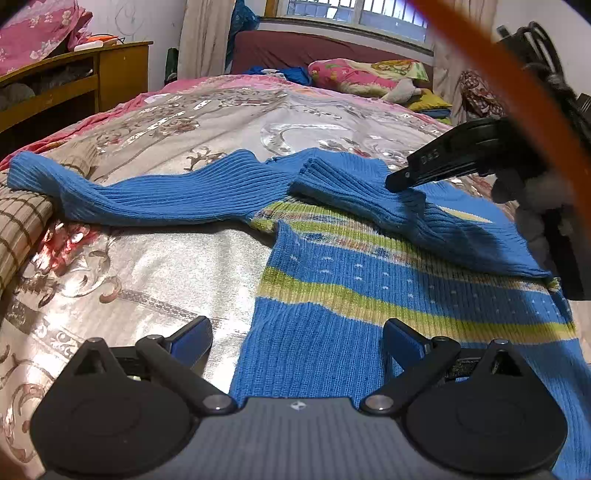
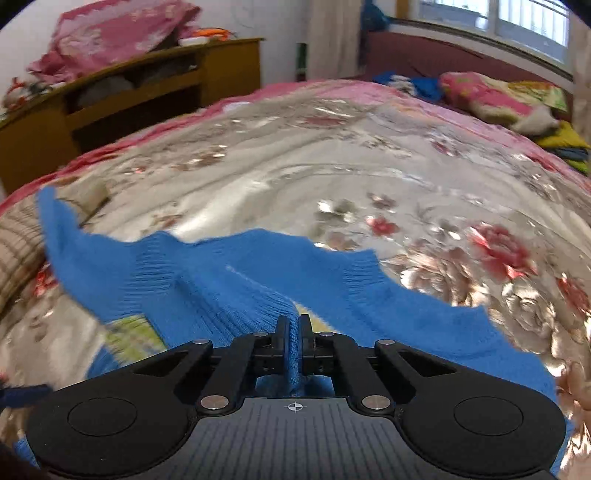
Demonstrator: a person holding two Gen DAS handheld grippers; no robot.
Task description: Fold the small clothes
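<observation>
A wooden cabinet (image 1: 74, 81) stands off to the left of the bed, with pink floral bedding (image 1: 37, 33) heaped on top of it. At the far end, under the window (image 1: 354, 14), a pink pillow (image 1: 354, 77) and some blue clothes (image 1: 284, 72) lie against a dark red headboard (image 1: 295, 51). An orange cord (image 1: 491, 62) cuts blurred across the left wrist view, close to the lens.

The blue ribbed sweater (image 1: 332, 280) lies flat on the shiny flowered bedspread (image 1: 155, 258) (green and cream stripes cross its chest and middle). One sleeve (image 1: 122, 188) stretches out to the left, its cuff reaching a checked cloth (image 1: 22, 221) at the bed's edge. The other sleeve (image 1: 388, 195) is folded inward over the chest.

The right gripper (image 2: 294, 325) has its jaws closed on a pinch of that folded blue knit. The left gripper (image 1: 297, 332) hovers over the sweater's lower hem, jaws spread wide and holding nothing.
</observation>
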